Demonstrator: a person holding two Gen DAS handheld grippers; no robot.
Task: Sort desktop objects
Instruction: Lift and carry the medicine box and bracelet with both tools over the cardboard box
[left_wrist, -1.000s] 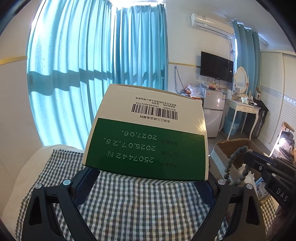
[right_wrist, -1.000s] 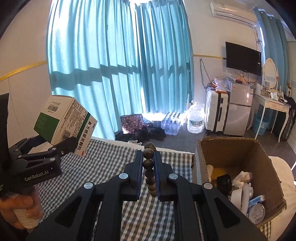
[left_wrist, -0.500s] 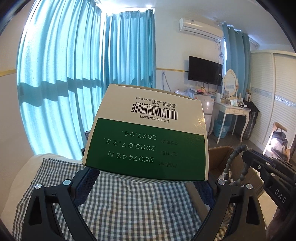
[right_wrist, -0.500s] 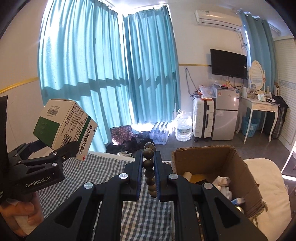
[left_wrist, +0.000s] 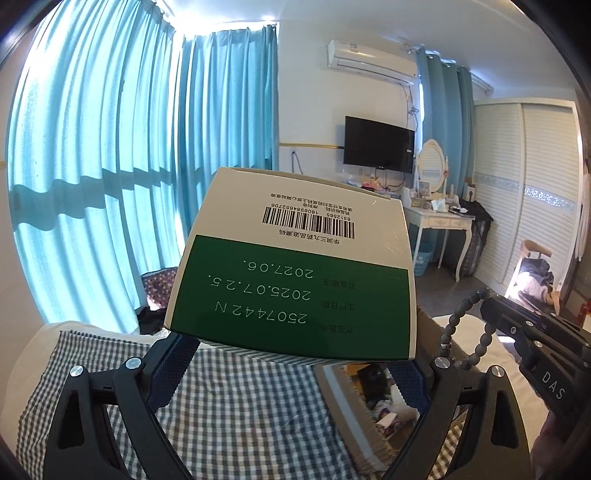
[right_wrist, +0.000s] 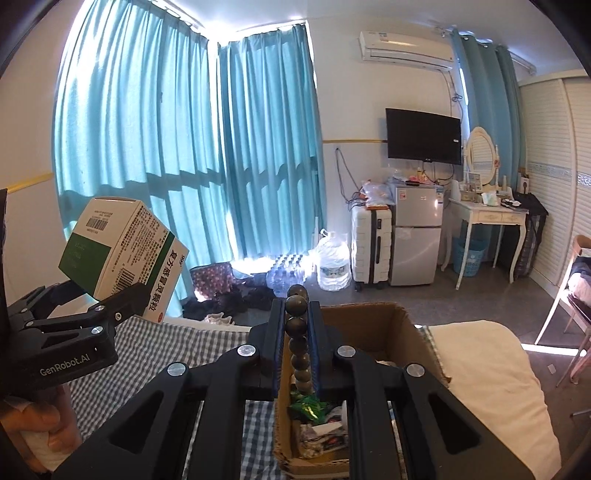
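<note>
My left gripper (left_wrist: 291, 354) is shut on a white and green medicine box (left_wrist: 295, 273), held up above the checked cloth; the box fills the middle of the left wrist view. From the right wrist view the same medicine box (right_wrist: 122, 254) sits in the left gripper (right_wrist: 114, 295) at the far left. My right gripper (right_wrist: 297, 343) is shut on a string of dark round beads (right_wrist: 297, 328), directly over the open cardboard box (right_wrist: 406, 332). In the left wrist view the beads (left_wrist: 458, 325) hang as a loop from the right gripper (left_wrist: 487, 306) at right.
The cardboard box holds several small items (right_wrist: 317, 417) and stands on a table with a blue-checked cloth (left_wrist: 240, 417). A white cushion (right_wrist: 487, 369) lies right of it. Curtains, a fridge, a suitcase and a dressing table stand behind.
Both grippers have moved right and upward with their loads; the cardboard box has come under the right gripper. Neither grip has changed.
</note>
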